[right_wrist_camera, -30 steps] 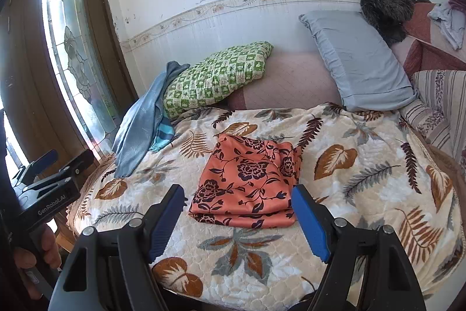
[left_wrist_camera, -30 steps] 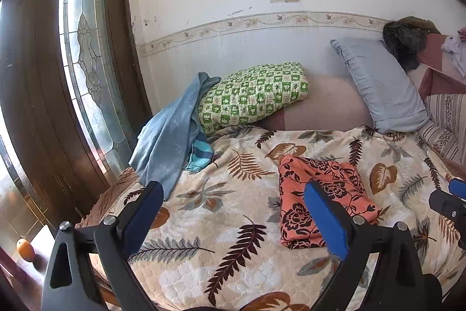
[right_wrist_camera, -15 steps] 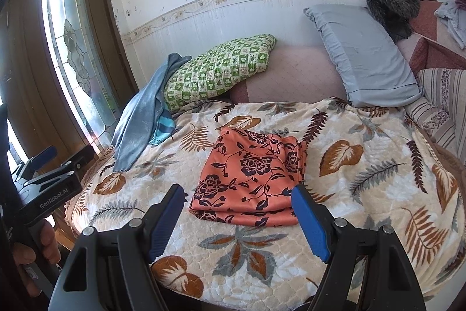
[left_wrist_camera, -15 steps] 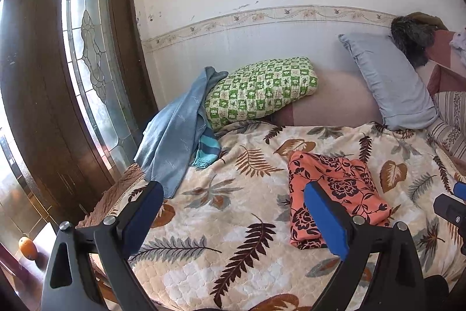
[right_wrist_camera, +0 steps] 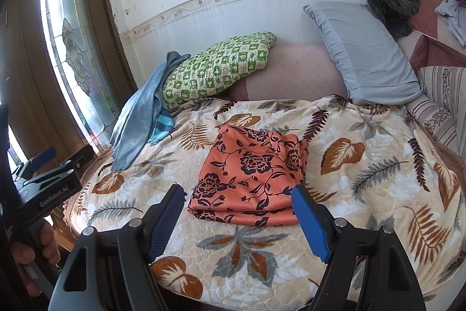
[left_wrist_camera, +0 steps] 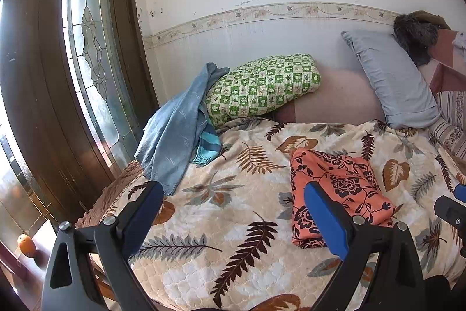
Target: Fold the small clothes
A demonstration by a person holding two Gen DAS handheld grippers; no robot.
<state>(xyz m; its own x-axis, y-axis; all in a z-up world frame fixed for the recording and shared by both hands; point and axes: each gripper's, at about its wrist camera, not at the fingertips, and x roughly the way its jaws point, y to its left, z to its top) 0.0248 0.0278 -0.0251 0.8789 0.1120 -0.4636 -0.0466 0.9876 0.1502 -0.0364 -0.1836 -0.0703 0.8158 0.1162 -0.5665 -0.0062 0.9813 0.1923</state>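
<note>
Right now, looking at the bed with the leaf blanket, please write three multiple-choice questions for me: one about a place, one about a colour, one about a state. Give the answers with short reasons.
1. Where does the orange floral cloth lie?
A. on the leaf-print blanket
B. on the grey-blue pillow
C. hanging on the wooden door

2. What colour is the checked pillow by the wall?
A. red and black
B. green and white
C. plain yellow

3. How is the orange floral cloth?
A. spread out flat in one layer
B. folded into a layered rectangle
C. held up in the right gripper

Answers:
1. A, it rests in the middle of the blanket, apart from both pillows.
2. B, green squares with pale ones show in both views.
3. B, stacked folded edges show at its near side; both the right gripper and the left gripper are open and empty.
</note>
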